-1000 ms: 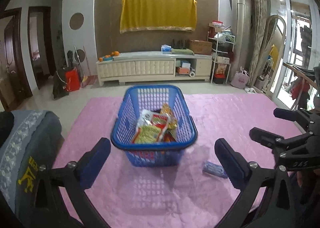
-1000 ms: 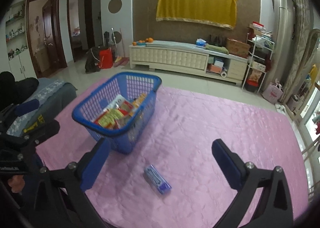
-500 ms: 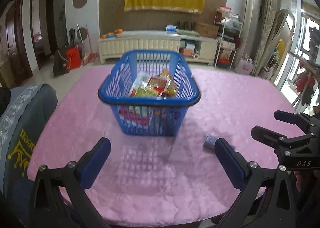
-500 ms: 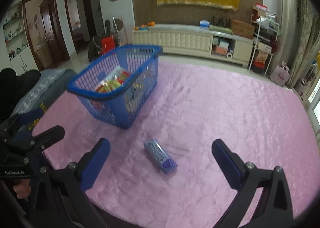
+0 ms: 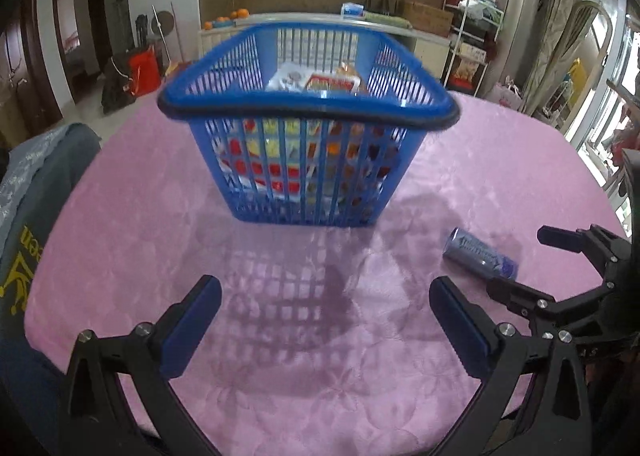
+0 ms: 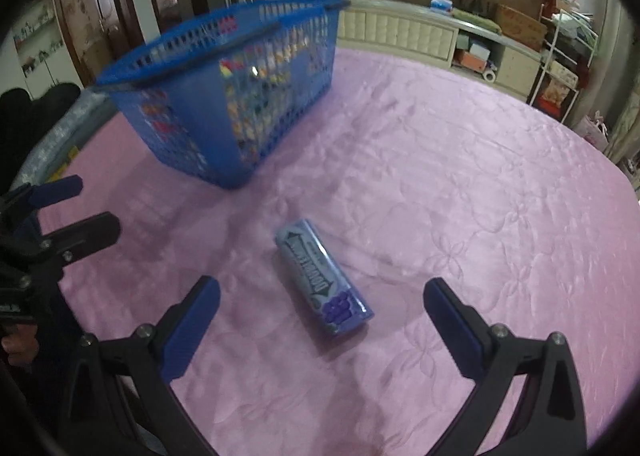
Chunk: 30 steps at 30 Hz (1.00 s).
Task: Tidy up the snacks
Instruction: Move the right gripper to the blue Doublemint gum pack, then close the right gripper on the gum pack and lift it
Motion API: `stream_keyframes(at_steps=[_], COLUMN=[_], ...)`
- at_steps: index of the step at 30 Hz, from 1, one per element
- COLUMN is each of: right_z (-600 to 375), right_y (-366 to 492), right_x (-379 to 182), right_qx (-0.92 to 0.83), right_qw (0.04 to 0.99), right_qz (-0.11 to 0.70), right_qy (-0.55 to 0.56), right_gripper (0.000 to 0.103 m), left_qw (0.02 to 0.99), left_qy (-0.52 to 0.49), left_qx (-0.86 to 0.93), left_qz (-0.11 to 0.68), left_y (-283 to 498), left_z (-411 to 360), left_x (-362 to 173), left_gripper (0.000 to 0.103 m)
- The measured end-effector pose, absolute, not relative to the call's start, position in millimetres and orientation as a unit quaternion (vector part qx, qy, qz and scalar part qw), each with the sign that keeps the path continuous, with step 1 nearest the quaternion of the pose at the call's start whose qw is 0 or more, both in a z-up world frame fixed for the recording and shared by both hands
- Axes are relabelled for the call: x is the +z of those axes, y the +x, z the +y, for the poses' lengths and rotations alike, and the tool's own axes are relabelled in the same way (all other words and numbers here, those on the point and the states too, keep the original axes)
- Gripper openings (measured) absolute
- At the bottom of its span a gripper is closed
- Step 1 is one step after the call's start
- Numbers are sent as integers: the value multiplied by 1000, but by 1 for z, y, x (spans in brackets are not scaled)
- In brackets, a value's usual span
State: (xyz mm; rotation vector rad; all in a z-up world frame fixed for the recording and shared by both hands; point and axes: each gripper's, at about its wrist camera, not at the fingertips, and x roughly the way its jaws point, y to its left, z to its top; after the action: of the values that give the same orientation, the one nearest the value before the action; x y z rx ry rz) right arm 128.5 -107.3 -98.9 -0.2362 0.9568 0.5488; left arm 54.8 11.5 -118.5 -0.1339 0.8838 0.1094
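A blue slotted basket [image 5: 308, 112] stands on the pink tablecloth [image 5: 140, 196] and holds several snack packets [image 5: 312, 82]. It also shows in the right wrist view [image 6: 224, 96], at the upper left. A purple-blue gum pack [image 6: 322, 282] lies flat on the cloth, right of the basket [image 5: 480, 254]. My right gripper [image 6: 320, 316] is open, low over the cloth, with the pack between its fingers. My left gripper [image 5: 326, 312] is open and empty, in front of the basket.
A grey cushioned chair [image 5: 28, 208] stands at the table's left edge. The pink cloth stretches bare to the right [image 6: 500, 176]. A cream TV cabinet [image 6: 400, 32] and shelves [image 5: 468, 40] stand far behind on the floor.
Both grippers have dropped lower and moved closer to the table. The right gripper has come up around the gum pack. The basket now looms larger in both views.
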Motion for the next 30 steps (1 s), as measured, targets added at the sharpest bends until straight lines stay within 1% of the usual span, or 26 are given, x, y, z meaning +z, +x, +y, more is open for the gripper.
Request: stream_keyframes(at_steps=[8,10,12,13,16,18,21,23,27,30], right_z=[-95,-94,-93,-93,-92,-93,-95,-96,-104,-107], right_y=[142,144,148,148,143,140,142,142,136,130], right_x=[-115,-118,-122,-123,-123,-122,-120,-119,-109,-93], right_qx=[267,280,292,293,299,302,302,302,295,299], right_qw=[831,826,815,812,812,814,814,815,829,836], right_qz=[462,465,479,481,473,470,470,470,460,449], right_qy=[-156,-151,-145,-150,-163,-162,-161,-155,-121,-103], right_gripper=[102,93,77,76,68,51,40,35,35,35], left_qw=[892,889,888,888,887,887,887,888,896,901], left_qy=[-66,-72,-75,-75,-71,-69,-62,-59,-24,-23], left_qx=[45,42,41,40,36,32,28,25,30,24], left_qz=[446,450,452,452,454,455,456,455,443,433], left_y=[60,60,60,60,60,60,60,59,54,50], left_z=[15,17,19,18,17,16,12,9,-3,-10], left_x=[-135,-137,-139,-139,-140,-140,-139,-137,-127,-116], left_gripper=[103,103,103,103,103,103,103,103,103,103])
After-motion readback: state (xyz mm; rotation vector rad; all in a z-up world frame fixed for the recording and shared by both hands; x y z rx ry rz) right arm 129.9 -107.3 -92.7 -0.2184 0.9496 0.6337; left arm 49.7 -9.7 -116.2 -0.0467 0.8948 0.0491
